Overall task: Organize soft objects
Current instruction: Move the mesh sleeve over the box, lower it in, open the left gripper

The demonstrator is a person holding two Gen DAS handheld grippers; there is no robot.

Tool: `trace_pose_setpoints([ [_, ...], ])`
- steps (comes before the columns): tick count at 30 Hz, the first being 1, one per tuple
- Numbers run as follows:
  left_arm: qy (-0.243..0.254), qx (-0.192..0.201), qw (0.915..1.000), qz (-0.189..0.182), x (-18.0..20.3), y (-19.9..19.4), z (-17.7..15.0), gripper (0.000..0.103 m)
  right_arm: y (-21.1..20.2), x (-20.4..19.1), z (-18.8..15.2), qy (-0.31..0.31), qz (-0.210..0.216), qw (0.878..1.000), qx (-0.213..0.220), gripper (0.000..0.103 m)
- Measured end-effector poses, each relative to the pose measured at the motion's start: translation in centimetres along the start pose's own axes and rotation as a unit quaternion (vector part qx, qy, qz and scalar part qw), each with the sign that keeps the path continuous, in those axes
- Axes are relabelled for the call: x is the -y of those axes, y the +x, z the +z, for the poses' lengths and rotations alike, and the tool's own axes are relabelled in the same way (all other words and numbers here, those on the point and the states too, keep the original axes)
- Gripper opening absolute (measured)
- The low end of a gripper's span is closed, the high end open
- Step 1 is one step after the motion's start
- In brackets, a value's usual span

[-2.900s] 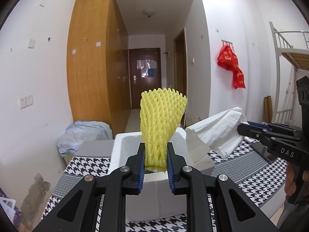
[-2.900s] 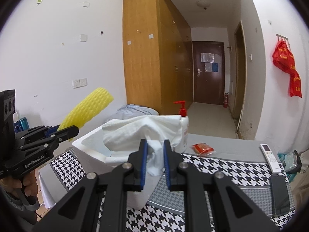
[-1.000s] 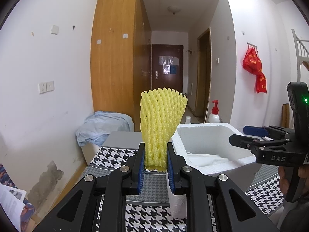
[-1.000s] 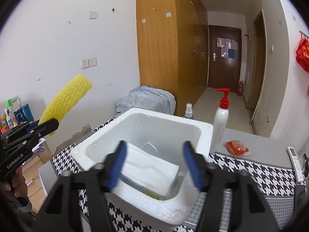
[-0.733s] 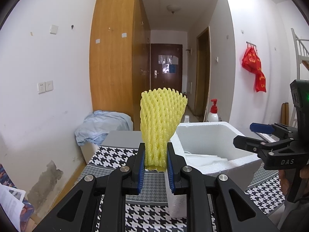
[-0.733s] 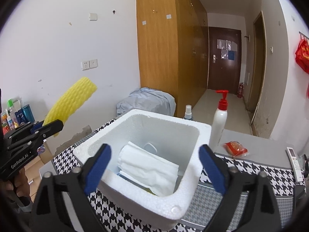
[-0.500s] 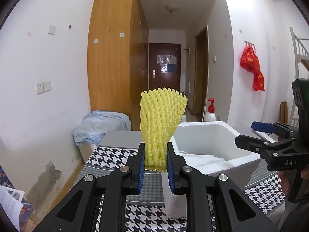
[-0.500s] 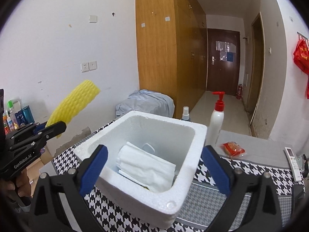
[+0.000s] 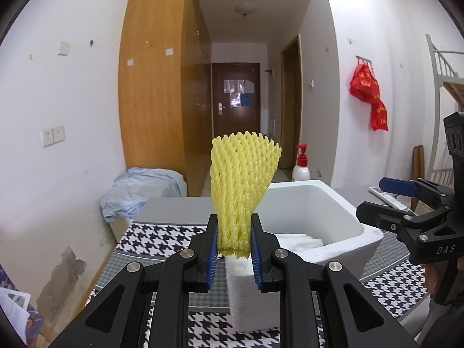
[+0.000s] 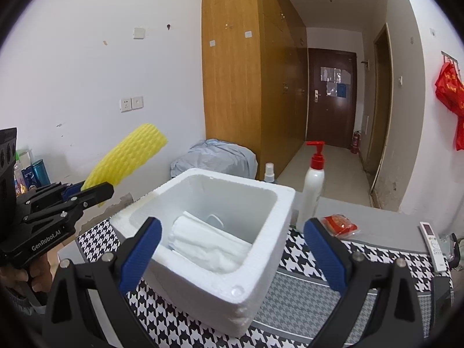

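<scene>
Status: one soft item, a folded white cloth [image 10: 208, 243], lies inside the foam box [image 10: 261, 264], which stands on the checked table [image 10: 304, 298]. One item is left, as far as the views show: the yellow foam net [image 9: 242, 185], not yet in the box. A small pale object behind the cloth in the box is too unclear to identify.

Left gripper [image 9: 234, 249]: jaws clamped on the lower end of the net, pads pressing both sides. The net stands upright and fans out above the pads. The gripper points slightly downward and sits to the left of the box, near its front corner (in the right wrist view the net is well clear of the rim).

Right gripper [image 10: 232, 249]: jaws spread wide, nothing between the pads. It points slightly downward at the box opening, with the near wall of the box framed between its fingers [image 10: 142, 246].

Next step, as judged: carry the net over the opening and release it beside the cloth.

Bystanders on the table: pump bottle [image 10: 314, 179], red packet [image 10: 339, 224], remote [image 10: 432, 242].
</scene>
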State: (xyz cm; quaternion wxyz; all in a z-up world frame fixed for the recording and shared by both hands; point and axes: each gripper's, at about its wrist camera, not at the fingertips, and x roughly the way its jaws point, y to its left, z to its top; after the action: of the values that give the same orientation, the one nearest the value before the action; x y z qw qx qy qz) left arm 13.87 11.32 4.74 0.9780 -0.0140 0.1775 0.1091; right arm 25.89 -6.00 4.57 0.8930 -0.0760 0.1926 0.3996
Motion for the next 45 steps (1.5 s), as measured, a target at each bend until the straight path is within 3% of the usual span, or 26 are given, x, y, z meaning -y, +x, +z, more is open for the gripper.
trace_pose_setpoints([
  [25, 0.024, -0.005, 0.9972, -0.071, 4.8, 2.2, 1.3, 0.021, -4.1, 4.1, -1.8, 0.021, -0.066, 0.998, 0.01, 0.1],
  [45, 0.025, -0.021, 0.9964, -0.078, 5.7, 4.4, 1.3, 0.021, -4.4, 5.8, -2.6, 0.037, -0.087, 0.996, 0.003, 0.1],
])
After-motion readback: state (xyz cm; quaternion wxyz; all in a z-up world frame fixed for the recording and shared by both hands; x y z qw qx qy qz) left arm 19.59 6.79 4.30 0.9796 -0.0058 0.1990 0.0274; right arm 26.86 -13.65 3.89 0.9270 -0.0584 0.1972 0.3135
